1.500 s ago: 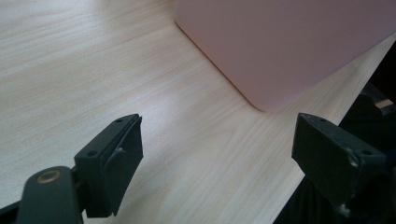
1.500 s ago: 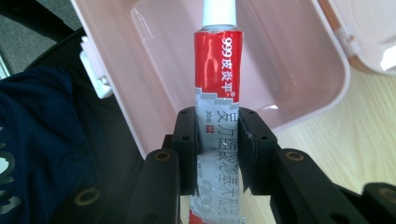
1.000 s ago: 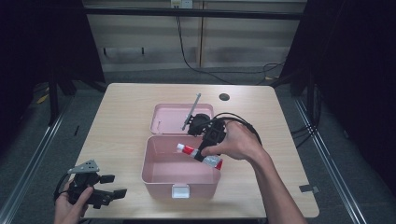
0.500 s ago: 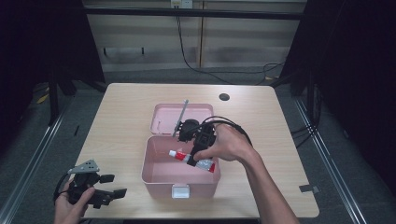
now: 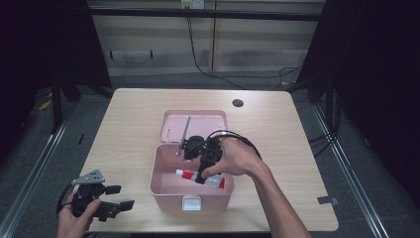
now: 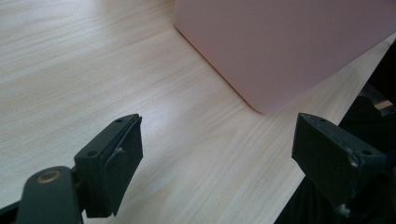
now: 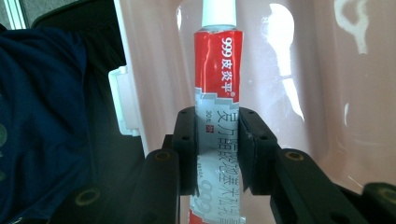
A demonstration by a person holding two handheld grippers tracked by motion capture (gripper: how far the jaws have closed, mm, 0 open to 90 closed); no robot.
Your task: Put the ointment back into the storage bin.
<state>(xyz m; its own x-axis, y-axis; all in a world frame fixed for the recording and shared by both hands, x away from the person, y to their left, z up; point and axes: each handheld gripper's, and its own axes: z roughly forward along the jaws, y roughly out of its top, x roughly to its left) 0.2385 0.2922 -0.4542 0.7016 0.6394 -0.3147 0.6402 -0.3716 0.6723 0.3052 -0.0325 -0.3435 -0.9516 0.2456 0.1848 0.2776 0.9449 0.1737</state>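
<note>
Here, from the high view: pink box (image 5: pixel 190 186) near the front edge of the table (image 5: pixel 129 119), its lid (image 5: pixel 195 124) lying flat just behind it, a thin grey rod (image 5: pixel 184 134) resting across the lid. Right gripper (image 5: pixel 200 174) dips into the box, jaws clamped on a tube (image 5: pixel 188 174) that lies level over the box floor, white cap toward the table's left edge. Cannot tell whether the tube touches the floor.

Right gripper view adds detail: both pads (image 7: pixel 187 140) press the tube (image 7: pixel 217 84) at its silver lower half. Upper half red with white print, white cap at the top. Pink inner wall (image 7: pixel 299 70) glossy with glare; the white latch (image 7: pixel 125 100) shows on the box's rim, a dark blue sleeve (image 7: pixel 42 102) beyond it.

Left gripper (image 5: pixel 116 206) sits at the front left corner of the table, held low, jaws apart, nothing between them. Left gripper view: bare wood grain between the two jaws, box's outer wall (image 6: pixel 289 42) and rounded corner just ahead, not touched.
</note>
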